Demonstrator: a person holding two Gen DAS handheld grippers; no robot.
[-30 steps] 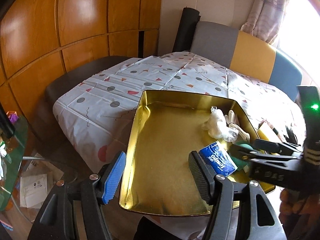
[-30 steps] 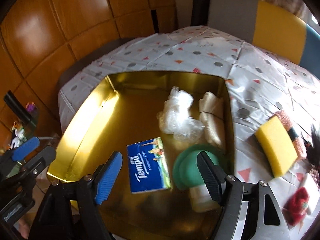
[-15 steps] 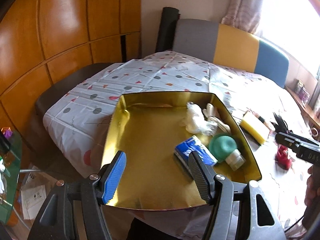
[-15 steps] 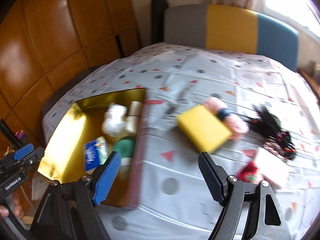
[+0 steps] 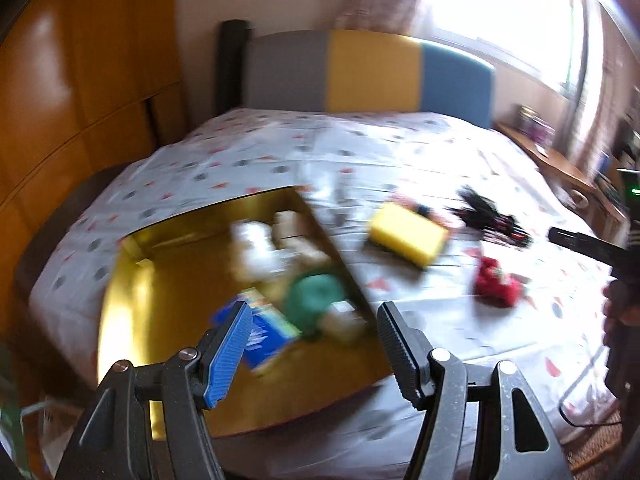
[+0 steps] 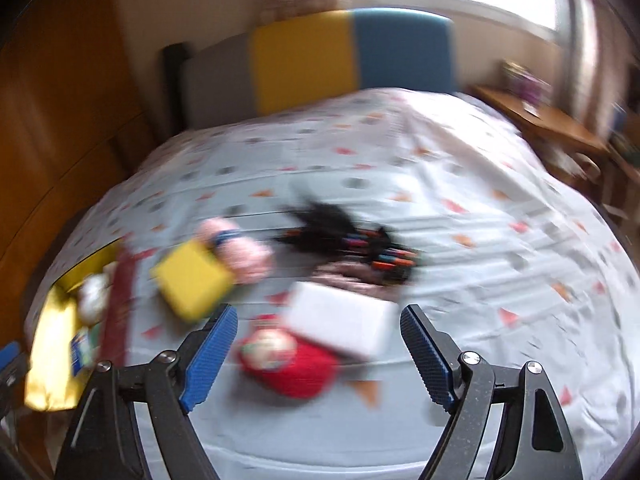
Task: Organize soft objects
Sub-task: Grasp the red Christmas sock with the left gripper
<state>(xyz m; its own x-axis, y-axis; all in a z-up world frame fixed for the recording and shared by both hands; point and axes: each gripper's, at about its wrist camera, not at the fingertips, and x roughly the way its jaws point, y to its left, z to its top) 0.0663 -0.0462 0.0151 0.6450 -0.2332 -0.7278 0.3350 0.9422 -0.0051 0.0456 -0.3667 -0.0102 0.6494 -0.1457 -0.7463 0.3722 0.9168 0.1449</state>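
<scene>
Since a second ago both views have swung off the gold metal tray toward the loose stuff on the patterned tablecloth. Our right gripper has just been opening its jaws wider, nothing between them, hanging above a red soft toy and a white rectangular pad. Our left gripper is released too, jaws empty, over the tray's right side.

Only the left view shows the tray contents properly: blue tissue pack, green round cap, some whitish bundles we can't identify through the blur. The right view cuts the tray off at its left edge but adds the white pad and a pink fuzzy thing behind the yellow sponge.

Black bristly bundle with coloured bits: too smeared to name. The counter's near edge is hidden by the grippers.
</scene>
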